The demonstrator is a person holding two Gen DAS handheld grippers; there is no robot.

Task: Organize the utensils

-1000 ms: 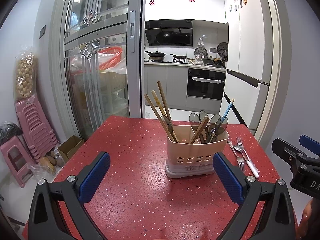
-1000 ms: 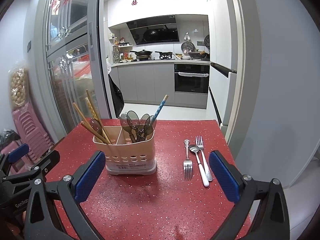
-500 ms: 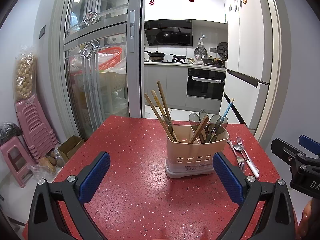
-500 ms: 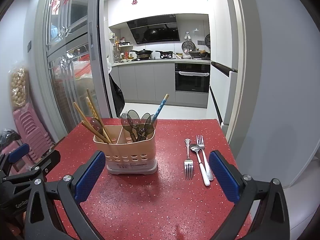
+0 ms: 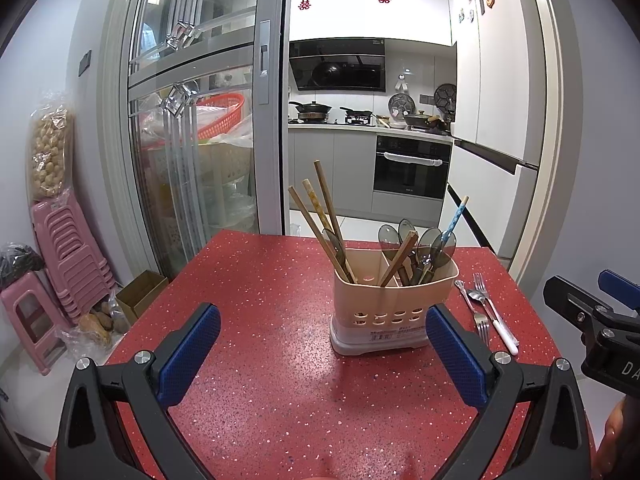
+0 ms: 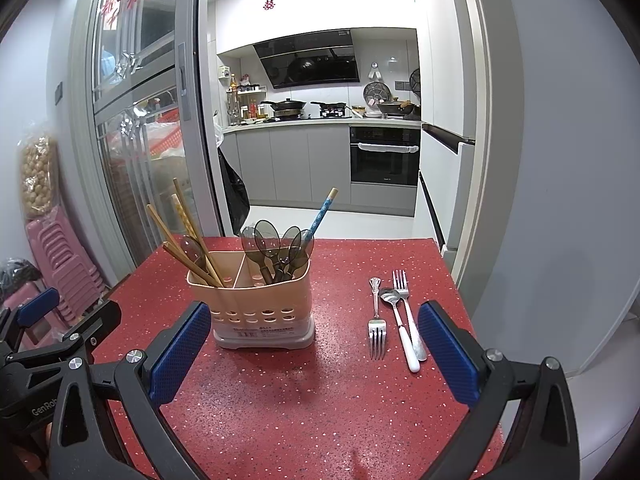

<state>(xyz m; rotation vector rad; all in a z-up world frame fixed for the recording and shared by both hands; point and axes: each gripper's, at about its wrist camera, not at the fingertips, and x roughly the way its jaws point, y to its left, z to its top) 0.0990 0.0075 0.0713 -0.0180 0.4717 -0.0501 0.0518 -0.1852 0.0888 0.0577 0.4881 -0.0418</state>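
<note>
A beige two-compartment utensil holder stands on the red speckled table. Wooden chopsticks lean in its left compartment. Dark translucent spoons and a blue-patterned stick fill the right one. Two forks and a white-handled spoon lie flat on the table right of the holder, also seen in the left wrist view. My left gripper is open and empty, near the table's front. My right gripper is open and empty, in front of the holder and cutlery.
A glass sliding door and stacked pink stools stand left of the table. A cardboard box sits on the floor. The kitchen with oven lies behind. A grey wall is on the right.
The right wrist view has crept slightly forward toward the holder and cutlery. The left gripper has barely moved. Both stay open.
</note>
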